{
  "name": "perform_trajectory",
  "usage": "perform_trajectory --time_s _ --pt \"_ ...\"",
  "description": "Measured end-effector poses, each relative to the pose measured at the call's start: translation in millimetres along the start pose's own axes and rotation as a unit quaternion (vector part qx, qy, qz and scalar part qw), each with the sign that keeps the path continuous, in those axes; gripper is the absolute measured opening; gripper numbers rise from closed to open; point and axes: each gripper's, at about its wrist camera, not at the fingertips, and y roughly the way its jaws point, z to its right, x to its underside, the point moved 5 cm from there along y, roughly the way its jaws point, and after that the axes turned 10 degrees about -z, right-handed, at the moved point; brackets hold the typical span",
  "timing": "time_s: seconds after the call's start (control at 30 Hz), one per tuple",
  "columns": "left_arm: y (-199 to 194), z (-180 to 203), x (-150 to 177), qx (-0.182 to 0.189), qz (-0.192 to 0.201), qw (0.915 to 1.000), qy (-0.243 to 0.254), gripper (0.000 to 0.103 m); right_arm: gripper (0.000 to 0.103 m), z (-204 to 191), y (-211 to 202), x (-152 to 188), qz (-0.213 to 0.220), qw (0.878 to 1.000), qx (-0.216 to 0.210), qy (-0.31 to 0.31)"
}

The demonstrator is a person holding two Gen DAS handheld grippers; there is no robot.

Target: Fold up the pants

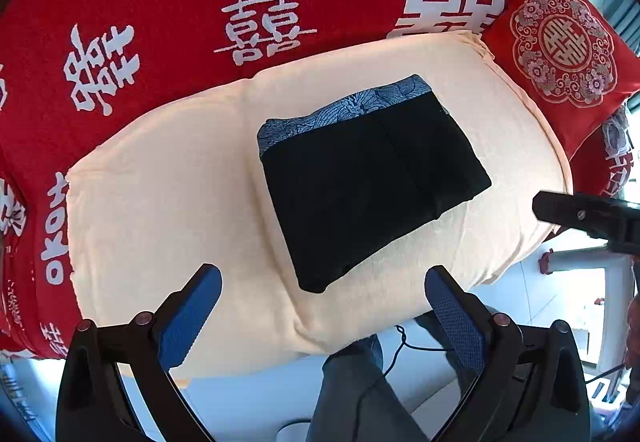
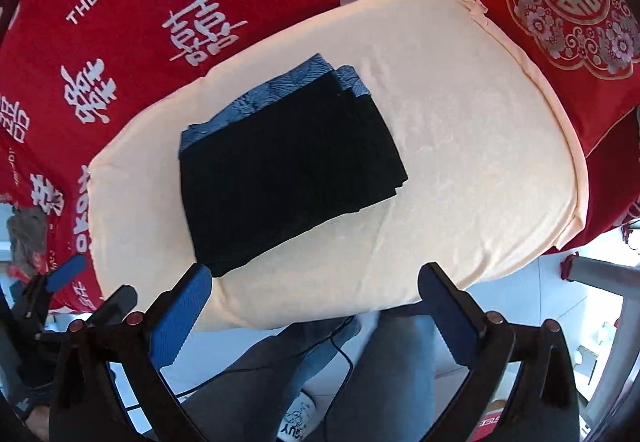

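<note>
Left wrist: one folded pants (image 1: 372, 178), one cream towel (image 1: 168, 202), two spread tongs (image 1: 324, 306).

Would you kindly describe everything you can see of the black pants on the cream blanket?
The black pants lie folded into a compact, roughly rectangular stack of several layers, whose edges show in the right wrist view. The fabric looks soft, dark and matte. A blue-grey patterned band runs along the far edge. The bundle rests flat on the cream blanket, set at an angle. Neither claw touches it: the left claw and right claw are both open, short of its near edge.
</note>
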Motion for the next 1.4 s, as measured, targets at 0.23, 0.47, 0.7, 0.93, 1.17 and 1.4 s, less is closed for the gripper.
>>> perform_trajectory --time_s 0.23,0.47,0.7,0.93,1.17,1.4 --pt "-8 0 4 -0.015 -0.008 0.9997 -0.02 0.102 0.103 -12 -20 -1 0.021 0.999 -0.012 -0.027" --pt "-16 19 -9 -0.055 -0.002 0.998 -0.031 0.102 0.103 2 -29 2 -0.003 0.997 0.048 -0.067" --pt "-22 43 -10 -0.042 -0.006 0.9976 -0.054 0.102 0.103 24 -36 -9 -0.017 0.995 0.06 -0.074" --pt "-27 43 -4 -0.044 -0.008 0.9943 -0.097 0.102 0.103 25 -43 -17 0.0 0.993 0.075 -0.095" --pt "-24 46 5 -0.048 -0.015 0.9924 -0.112 0.102 0.103 22 -34 -15 -0.019 0.99 0.076 -0.116" --pt "-24 42 10 -0.044 -0.015 0.9914 -0.123 0.102 0.103 18 -35 -11 -0.015 0.988 0.086 -0.128"
